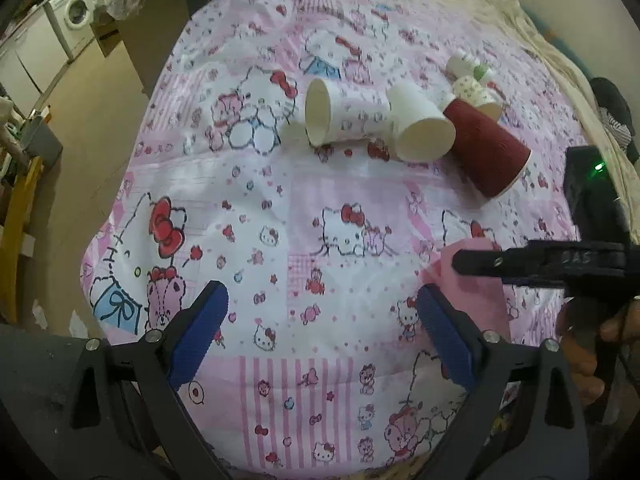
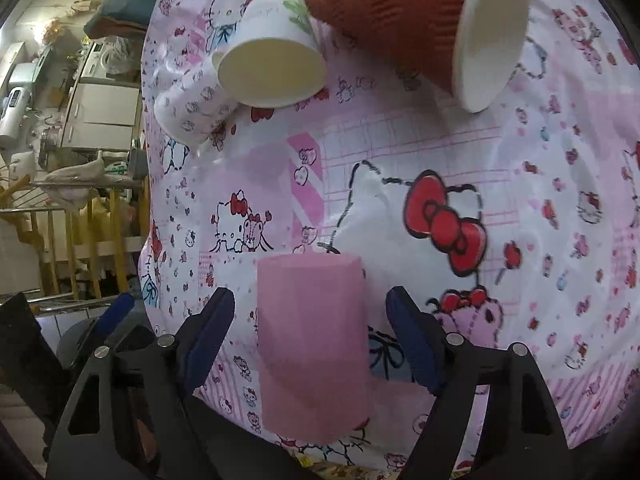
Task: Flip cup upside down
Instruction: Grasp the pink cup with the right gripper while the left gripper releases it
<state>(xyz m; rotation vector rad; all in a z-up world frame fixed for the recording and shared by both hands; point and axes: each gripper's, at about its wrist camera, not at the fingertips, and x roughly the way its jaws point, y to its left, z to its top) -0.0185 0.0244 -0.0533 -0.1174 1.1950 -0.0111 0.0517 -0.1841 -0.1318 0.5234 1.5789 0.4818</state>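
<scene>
Hello Kitty bedsheet [image 2: 400, 152] carries everything. Between the right gripper [image 2: 310, 334] jaws stands the pink cup [image 2: 312, 340], blurred, its lower end cut off; they gape around it, contact unclear. Left gripper [image 1: 322, 330] jaws gape wide, holding nothing. Farther off lie a red cup [image 1: 486, 148] and white cups [image 1: 420, 128].

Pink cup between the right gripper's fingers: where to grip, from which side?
Grip the pink cup across its side wall, about mid-height, coming in as the right gripper already faces it. The open fingers straddle the cup with a gap each side, and the smooth, slightly tapered wall suits the flat pads.
</scene>
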